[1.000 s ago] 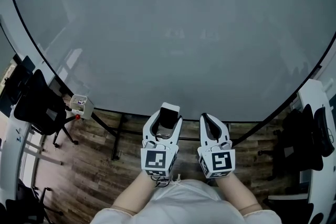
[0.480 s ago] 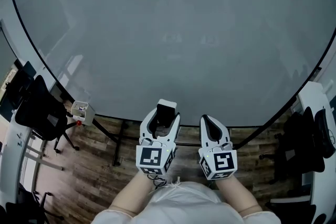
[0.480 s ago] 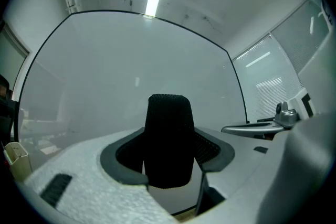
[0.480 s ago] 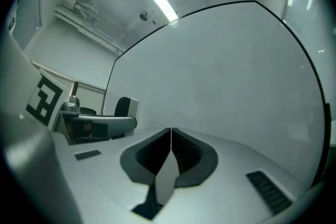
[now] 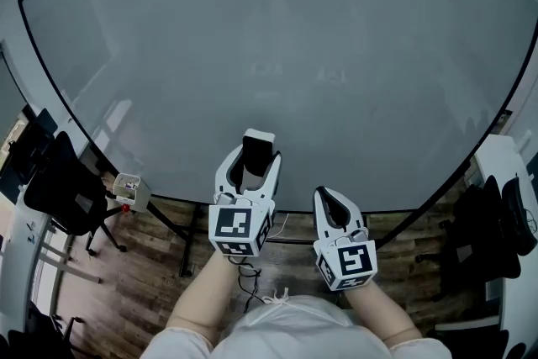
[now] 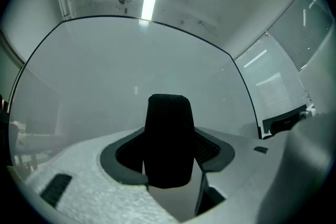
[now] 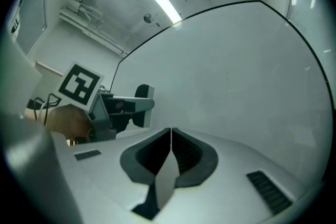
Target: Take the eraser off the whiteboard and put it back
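Observation:
A large whiteboard (image 5: 277,38) fills the head view. My left gripper (image 5: 253,157) is shut on the eraser (image 5: 255,151), a black block with a white back, and holds it up in front of the board's lower part. In the left gripper view the eraser (image 6: 168,139) stands upright between the pads, its dark felt face toward the camera. My right gripper (image 5: 333,199) is lower and to the right, shut with nothing in it; its pads (image 7: 178,152) meet in the right gripper view, where the left gripper (image 7: 134,107) and the eraser (image 7: 143,106) show at the left.
The whiteboard stand's black legs (image 5: 189,231) rest on a wood floor. A small white device (image 5: 128,187) sits at the board's lower left. Black office chairs (image 5: 59,181) stand at the left and another chair (image 5: 492,223) at the right beside white desks.
My left gripper has risen with the eraser and moved up in front of the whiteboard's lower part. The right gripper has stayed where it was.

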Demonstrator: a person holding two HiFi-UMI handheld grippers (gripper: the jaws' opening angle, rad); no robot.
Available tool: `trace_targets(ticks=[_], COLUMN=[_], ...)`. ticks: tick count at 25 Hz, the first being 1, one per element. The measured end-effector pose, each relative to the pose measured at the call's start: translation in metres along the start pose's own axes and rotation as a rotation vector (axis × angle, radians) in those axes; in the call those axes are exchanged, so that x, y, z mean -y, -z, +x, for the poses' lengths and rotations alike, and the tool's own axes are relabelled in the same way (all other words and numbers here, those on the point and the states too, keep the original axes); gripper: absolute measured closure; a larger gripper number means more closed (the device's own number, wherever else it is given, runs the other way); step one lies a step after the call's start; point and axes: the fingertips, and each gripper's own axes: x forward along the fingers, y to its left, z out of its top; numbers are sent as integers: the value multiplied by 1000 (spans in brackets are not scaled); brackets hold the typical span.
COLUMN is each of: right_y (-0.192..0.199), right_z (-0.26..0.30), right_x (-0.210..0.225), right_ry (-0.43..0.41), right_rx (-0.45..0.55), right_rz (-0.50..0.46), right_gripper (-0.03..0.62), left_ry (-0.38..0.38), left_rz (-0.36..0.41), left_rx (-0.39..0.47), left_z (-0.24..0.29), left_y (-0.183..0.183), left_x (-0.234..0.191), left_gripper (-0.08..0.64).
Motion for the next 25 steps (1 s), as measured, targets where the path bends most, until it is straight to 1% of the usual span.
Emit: trace_targets(ticks=[3,7,16,20,25], right_y=[0,3,9,12,12], right_z=[4,8,18,21,23], right_x=[2,3,5,6,8], right_ry=[-8,-12,-21,-24,-25], right_rx=[3,-3,-23,-30,-31], right_rz=[1,4,8,11,12], right_gripper=[563,565,565,565,565], left_ry=[-28,-64,-114,-154,-164], left_rz=[18,45,69,84,79], left_rx=[40,62,64,60,64], left_z=[10,22,39,42,43], left_y=[-21,-39,-41,-44,-43], left_x=[-7,-13,-23,-25,-26], left_gripper=[298,298,298,298,298])
